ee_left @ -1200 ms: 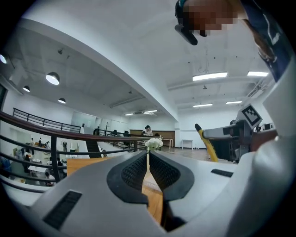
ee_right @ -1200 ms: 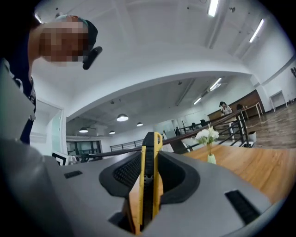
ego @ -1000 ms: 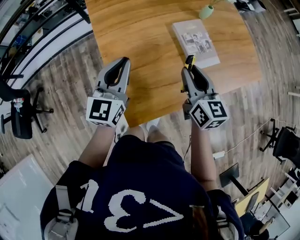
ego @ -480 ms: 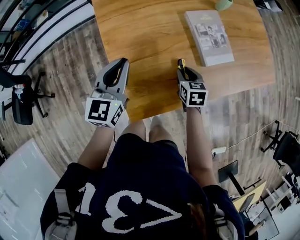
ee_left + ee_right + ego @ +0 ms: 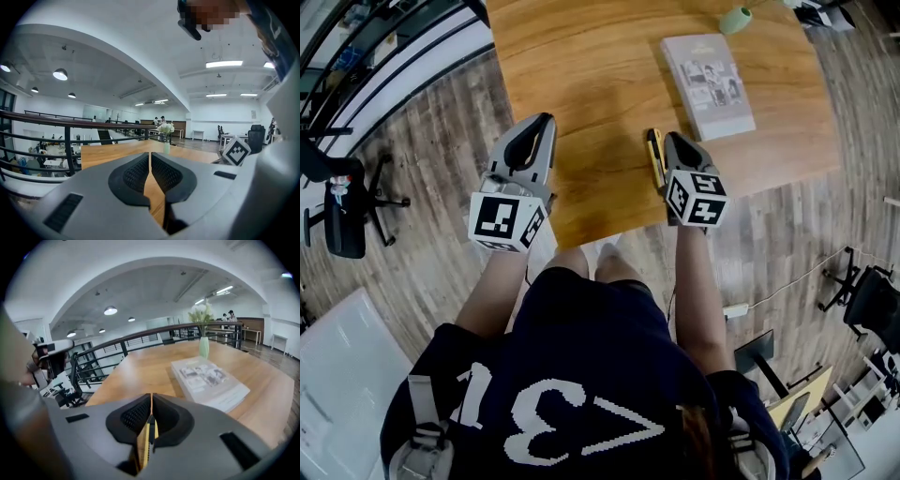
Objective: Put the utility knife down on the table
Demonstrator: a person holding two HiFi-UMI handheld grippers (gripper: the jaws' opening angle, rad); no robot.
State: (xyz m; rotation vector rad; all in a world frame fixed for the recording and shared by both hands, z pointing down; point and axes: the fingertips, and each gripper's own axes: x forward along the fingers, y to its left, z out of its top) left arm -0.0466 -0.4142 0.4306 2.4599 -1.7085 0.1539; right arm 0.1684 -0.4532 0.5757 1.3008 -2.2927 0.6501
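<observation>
The yellow-and-black utility knife [image 5: 654, 157] lies flat on the wooden table [image 5: 581, 75], near its front edge and just left of my right gripper [image 5: 674, 141]. In the right gripper view the knife [image 5: 145, 441] shows through the gap behind the jaw tips, lower than the jaws. The right gripper [image 5: 151, 401] is closing; its pads meet and nothing is pressed between them. My left gripper [image 5: 540, 127] hovers over the table's near left corner. Its jaws [image 5: 150, 157] are shut and hold nothing.
A book [image 5: 708, 84] lies at the table's right side, ahead of the right gripper. A pale green vase [image 5: 734, 19] with flowers stands behind it. A railing and an office chair [image 5: 342, 220] are off to the left; the person's legs are at the front edge.
The right gripper has sunk to the table. The knife, which stuck out of its jaws before, now lies on the wood beside it. The left gripper has barely moved.
</observation>
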